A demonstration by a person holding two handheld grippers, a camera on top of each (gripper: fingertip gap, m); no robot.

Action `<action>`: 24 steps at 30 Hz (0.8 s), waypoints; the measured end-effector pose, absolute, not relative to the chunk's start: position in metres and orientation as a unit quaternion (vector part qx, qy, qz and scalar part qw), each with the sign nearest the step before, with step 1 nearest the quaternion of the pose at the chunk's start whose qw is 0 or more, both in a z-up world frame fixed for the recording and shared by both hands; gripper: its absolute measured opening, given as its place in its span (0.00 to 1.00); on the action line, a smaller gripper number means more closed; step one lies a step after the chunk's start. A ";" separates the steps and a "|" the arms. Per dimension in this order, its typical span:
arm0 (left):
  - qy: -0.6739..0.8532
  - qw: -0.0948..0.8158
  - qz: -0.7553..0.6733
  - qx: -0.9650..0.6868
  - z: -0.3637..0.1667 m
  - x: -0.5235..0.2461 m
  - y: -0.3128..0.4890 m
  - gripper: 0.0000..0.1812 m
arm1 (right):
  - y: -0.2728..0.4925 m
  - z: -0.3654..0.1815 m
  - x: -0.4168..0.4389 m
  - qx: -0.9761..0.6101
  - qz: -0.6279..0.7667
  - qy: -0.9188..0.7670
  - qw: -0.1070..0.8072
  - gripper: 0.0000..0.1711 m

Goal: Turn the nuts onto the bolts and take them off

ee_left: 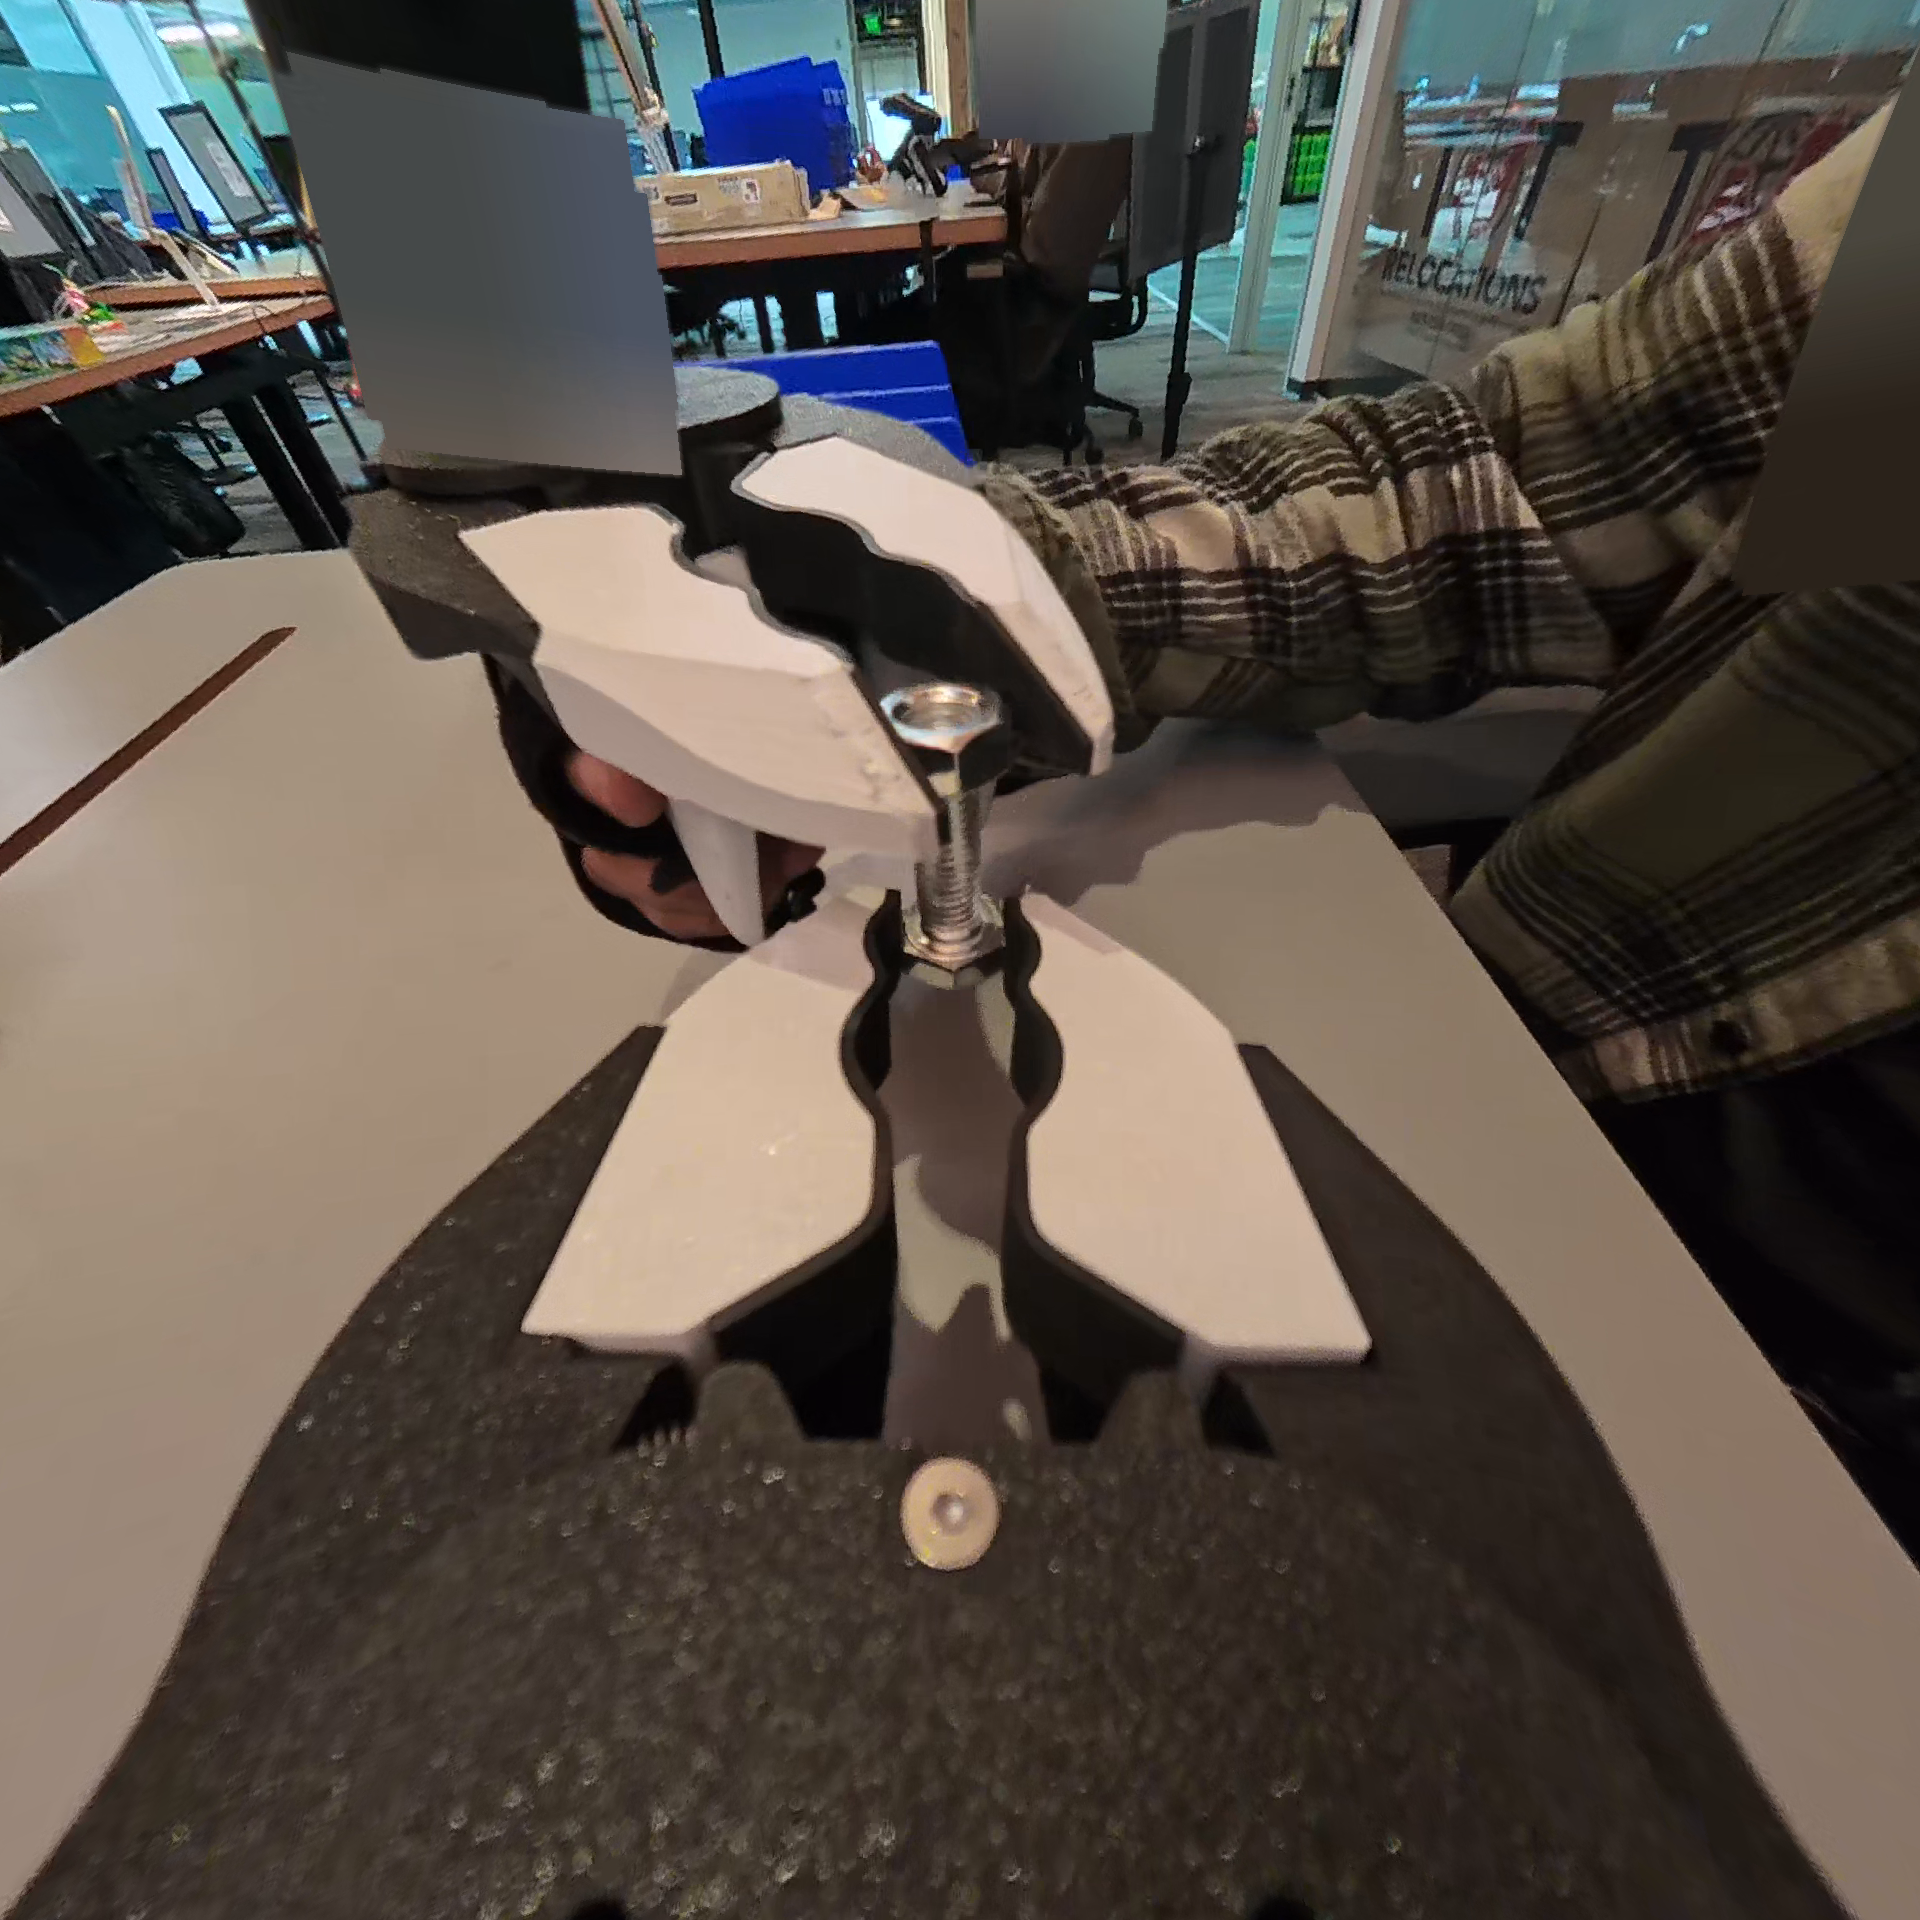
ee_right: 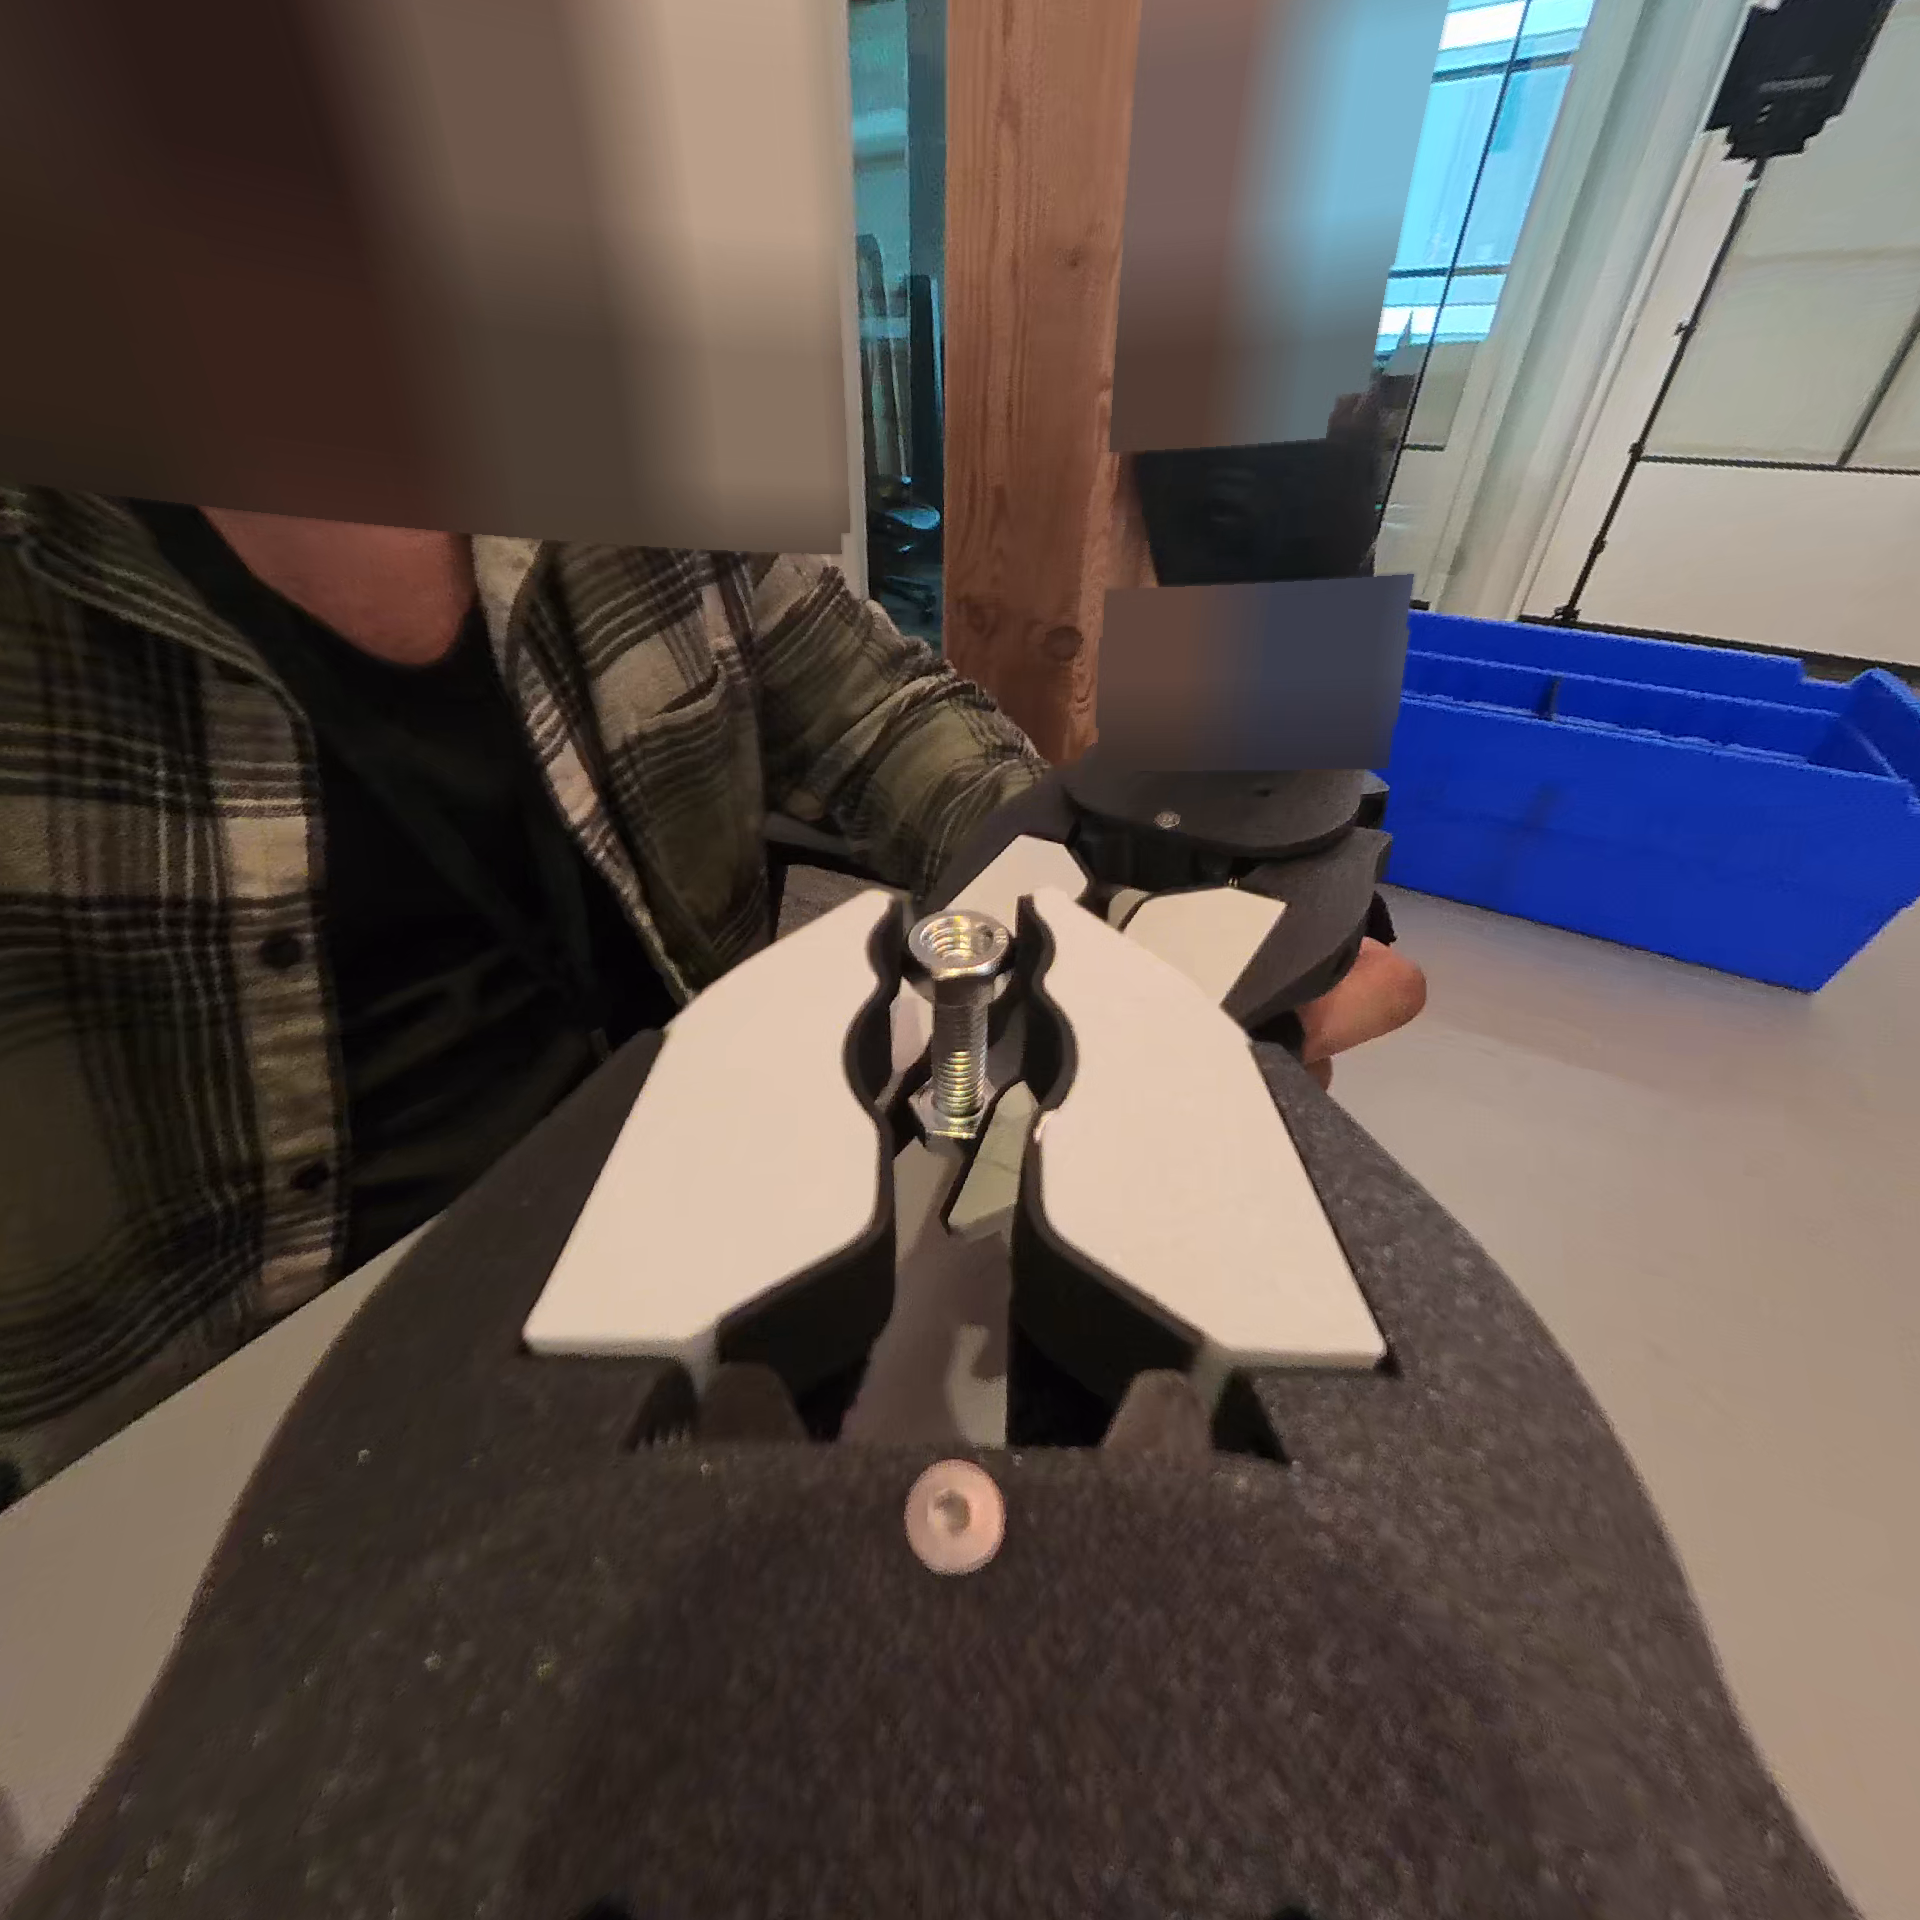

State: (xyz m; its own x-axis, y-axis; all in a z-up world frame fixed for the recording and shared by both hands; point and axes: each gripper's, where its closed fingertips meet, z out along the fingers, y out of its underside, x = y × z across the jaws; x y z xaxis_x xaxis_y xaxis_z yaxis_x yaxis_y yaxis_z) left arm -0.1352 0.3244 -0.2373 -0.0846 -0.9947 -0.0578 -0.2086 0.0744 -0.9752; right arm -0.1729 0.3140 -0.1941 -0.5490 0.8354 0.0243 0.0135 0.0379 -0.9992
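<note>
Pinches the nut [ee_left: 945,961] between the tips of the left tool [ee_left: 945,977], held low and pointing forward, with a narrow gap left farther back along its fingers [ee_left: 748,1174]. Clamps the right tool [ee_left: 987,774] on the head of the upright bolt [ee_left: 951,821], angled down across the left one and gripped underneath by the right hand [ee_left: 644,862] in a black fingerless glove, with the plaid-sleeved forearm [ee_left: 1351,582] reaching in from the side. Wraps the left hand [ee_right: 1361,987], gloved likewise, around its own handle.
</note>
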 end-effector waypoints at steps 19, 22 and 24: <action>0.585 0.442 -0.352 -0.582 -0.260 -0.135 0.347 0.10 | 0.336 -0.218 -0.170 -0.450 0.483 -0.674 0.332 0.12; 0.593 0.436 -0.360 -0.573 -0.260 -0.135 0.343 0.10 | 0.332 -0.218 -0.171 -0.436 0.491 -0.679 0.329 0.12; 0.593 0.439 -0.360 -0.571 -0.259 -0.135 0.342 0.10 | 0.332 -0.217 -0.171 -0.432 0.504 -0.671 0.331 0.12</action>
